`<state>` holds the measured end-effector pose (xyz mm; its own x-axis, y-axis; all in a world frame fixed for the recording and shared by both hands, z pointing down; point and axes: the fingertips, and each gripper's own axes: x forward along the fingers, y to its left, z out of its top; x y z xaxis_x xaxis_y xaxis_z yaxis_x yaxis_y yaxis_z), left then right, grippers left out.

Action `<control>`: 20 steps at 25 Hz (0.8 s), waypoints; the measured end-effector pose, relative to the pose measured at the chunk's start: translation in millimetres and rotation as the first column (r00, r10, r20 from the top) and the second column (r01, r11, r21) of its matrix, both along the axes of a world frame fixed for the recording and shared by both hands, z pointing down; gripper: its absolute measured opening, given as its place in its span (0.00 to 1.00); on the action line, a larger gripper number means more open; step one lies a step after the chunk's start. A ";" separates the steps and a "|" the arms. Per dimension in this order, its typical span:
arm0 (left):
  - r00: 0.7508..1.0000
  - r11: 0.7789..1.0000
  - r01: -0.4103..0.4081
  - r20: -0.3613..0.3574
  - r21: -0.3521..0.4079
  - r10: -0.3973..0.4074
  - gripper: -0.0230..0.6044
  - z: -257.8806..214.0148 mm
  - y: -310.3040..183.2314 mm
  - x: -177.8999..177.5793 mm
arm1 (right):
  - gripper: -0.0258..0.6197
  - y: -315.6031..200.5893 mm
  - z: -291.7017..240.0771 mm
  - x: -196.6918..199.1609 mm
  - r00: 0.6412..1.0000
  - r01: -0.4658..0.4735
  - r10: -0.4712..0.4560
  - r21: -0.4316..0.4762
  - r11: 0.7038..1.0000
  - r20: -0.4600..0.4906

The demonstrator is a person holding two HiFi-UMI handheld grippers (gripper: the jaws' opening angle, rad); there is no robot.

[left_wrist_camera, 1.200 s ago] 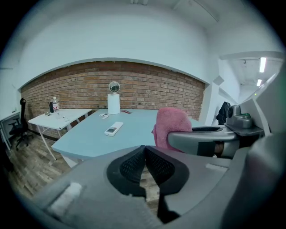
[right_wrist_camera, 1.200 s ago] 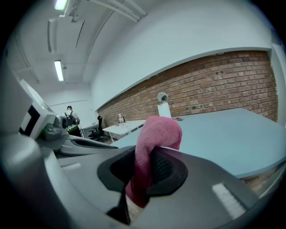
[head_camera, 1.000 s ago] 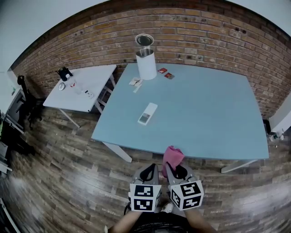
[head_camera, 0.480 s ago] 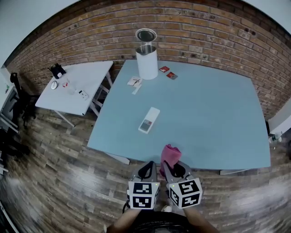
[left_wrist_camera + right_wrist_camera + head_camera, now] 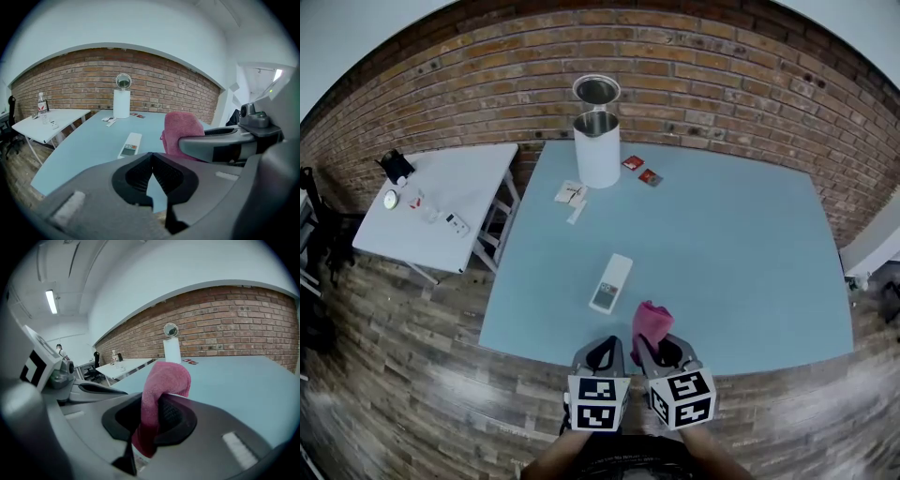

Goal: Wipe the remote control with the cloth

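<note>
A white remote control (image 5: 611, 283) (image 5: 131, 144) lies on the light blue table (image 5: 731, 244), a little ahead of both grippers. My right gripper (image 5: 649, 345) is shut on a pink cloth (image 5: 651, 323) (image 5: 159, 394) that stands up out of its jaws over the table's near edge. My left gripper (image 5: 605, 352) (image 5: 152, 176) is shut with nothing between its jaws, close beside the right one. The pink cloth (image 5: 183, 133) also shows at the right of the left gripper view.
A tall white cylinder (image 5: 597, 148) with a round mirror (image 5: 597, 91) stands at the table's far edge, with small cards (image 5: 640, 170) and papers (image 5: 572, 195) near it. A smaller white table (image 5: 431, 206) with small items stands to the left, in front of the brick wall.
Both grippers have moved forward together toward the table; the cloth now hangs over the near edge and the remote is much closer. Jaws stayed as they were.
</note>
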<state>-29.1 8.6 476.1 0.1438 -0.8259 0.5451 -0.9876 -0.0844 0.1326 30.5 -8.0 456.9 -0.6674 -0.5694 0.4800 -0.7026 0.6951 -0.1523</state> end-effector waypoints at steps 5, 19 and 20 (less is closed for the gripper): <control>0.997 0.998 -0.062 0.038 -0.026 0.063 0.04 16.4 -18.8 -15.7 | 0.14 -19.7 3.3 -16.3 0.999 -0.023 0.023 0.004 1.000 -0.038; 0.988 0.986 -0.145 0.048 -0.079 0.149 0.28 58.0 -55.3 -41.3 | 0.14 -56.0 13.7 -36.8 0.989 -0.049 0.049 0.003 0.999 -0.138; 0.987 0.986 -0.145 0.054 -0.084 0.150 0.31 60.6 -57.4 -42.6 | 0.15 -58.9 13.7 -37.5 0.989 -0.047 0.048 0.005 0.999 -0.141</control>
<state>-71.7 -48.8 536.7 0.2261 -0.7519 0.6193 -0.9714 -0.2217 0.0854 -7.0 -66.9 470.6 -0.5655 -0.5996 0.5663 -0.7492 0.6606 -0.0487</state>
